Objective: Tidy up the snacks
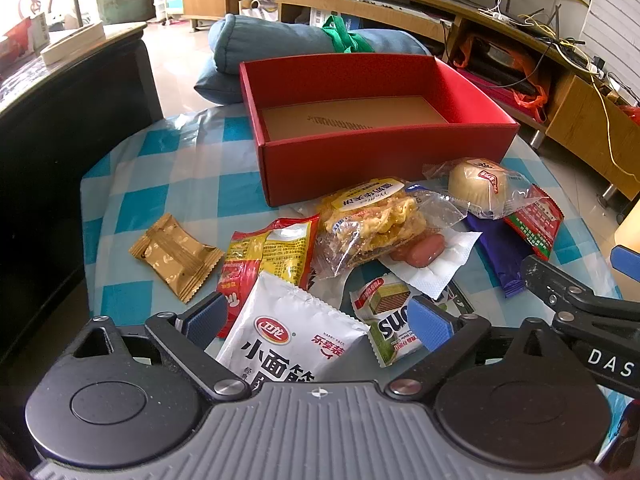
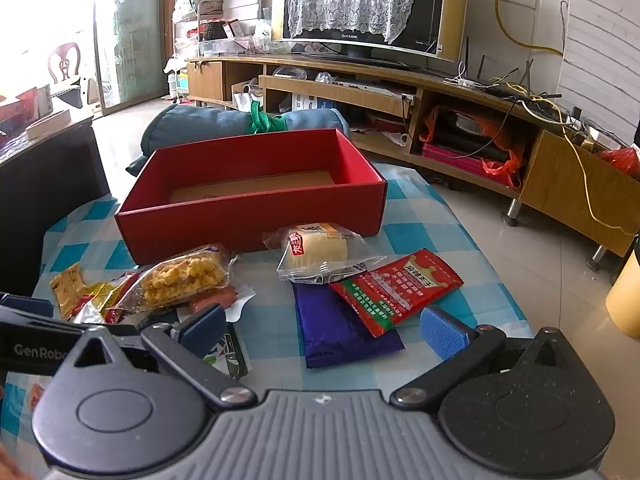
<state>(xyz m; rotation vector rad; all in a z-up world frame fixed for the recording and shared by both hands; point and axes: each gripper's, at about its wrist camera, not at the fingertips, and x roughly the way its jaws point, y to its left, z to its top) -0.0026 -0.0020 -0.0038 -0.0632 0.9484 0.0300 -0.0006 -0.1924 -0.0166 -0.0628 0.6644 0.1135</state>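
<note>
An empty red box (image 1: 384,160) (image 2: 256,216) stands at the back of the checked table. Snack packets lie in front of it. In the left wrist view: a gold packet (image 1: 176,256), a yellow-red packet (image 1: 272,252), a white packet (image 1: 296,336), a crispy snack bag (image 1: 376,220), a sausage (image 1: 420,252), a green wafer (image 1: 384,320). My left gripper (image 1: 320,324) is open around the white packet. In the right wrist view: a bun (image 2: 320,252), a red packet (image 2: 396,292), a purple packet (image 2: 340,328). My right gripper (image 2: 324,328) is open over the purple packet.
A blue rolled cushion (image 1: 272,40) lies behind the box. A dark cabinet (image 1: 60,128) stands at the left. A wooden TV stand (image 2: 400,92) with cables runs along the back. The right gripper's arm (image 1: 580,304) shows at the right of the left wrist view.
</note>
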